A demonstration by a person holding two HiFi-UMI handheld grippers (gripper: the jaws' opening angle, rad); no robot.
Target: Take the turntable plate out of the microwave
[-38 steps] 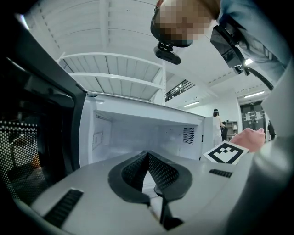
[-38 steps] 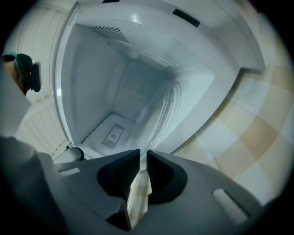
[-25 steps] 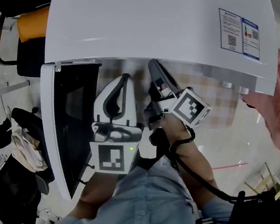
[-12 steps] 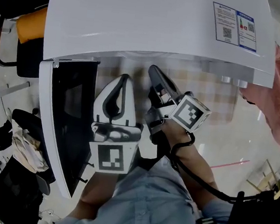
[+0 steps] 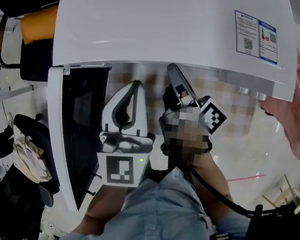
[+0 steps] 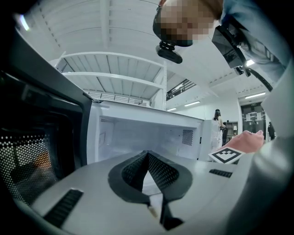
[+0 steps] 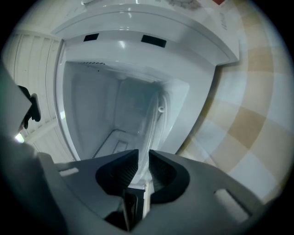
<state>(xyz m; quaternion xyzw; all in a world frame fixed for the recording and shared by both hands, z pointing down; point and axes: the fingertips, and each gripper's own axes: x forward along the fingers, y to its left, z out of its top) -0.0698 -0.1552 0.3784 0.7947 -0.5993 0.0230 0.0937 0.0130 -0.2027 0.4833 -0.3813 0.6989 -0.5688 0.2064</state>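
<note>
At lower centre, the right gripper (image 7: 143, 160) has just been opening its jaws, which now stand loosely apart around the rim of the turntable plate (image 7: 154, 120). The left gripper (image 6: 147, 156) is closed and empty before the microwave (image 6: 138, 131).

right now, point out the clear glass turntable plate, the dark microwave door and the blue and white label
clear glass turntable plate (image 7: 150, 133), right gripper view, its edge-on rim
dark microwave door (image 5: 76, 130), head view, its window pane
blue and white label (image 5: 256, 37), head view, its centre

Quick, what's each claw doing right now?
Left claw: closed, empty.
Right claw: has just been opening; turntable plate rim sits between its jaws, apparently not clamped.
</note>
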